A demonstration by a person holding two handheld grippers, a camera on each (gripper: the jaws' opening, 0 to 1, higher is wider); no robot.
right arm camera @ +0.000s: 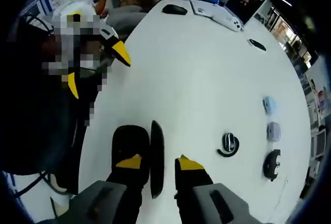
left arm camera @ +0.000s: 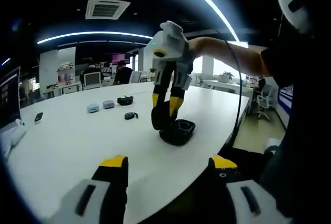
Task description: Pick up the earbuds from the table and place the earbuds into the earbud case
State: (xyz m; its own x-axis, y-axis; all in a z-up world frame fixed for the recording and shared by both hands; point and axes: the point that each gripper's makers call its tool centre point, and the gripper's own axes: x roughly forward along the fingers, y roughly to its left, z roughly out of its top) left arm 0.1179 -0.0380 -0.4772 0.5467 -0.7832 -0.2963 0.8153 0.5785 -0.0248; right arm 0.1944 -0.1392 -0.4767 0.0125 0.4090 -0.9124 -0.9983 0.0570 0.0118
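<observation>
Hovering right claw over the open earbud case at the table edge, jaws nearly closed, contents unclear, left claw open and empty, loose earbuds nearby; next likely fetching one.

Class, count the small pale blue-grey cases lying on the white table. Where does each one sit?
2. One pale blue-grey case lies near the table's far edge in the right gripper view; the second lies beside it, next to the black open case. Others may be hidden.
</observation>
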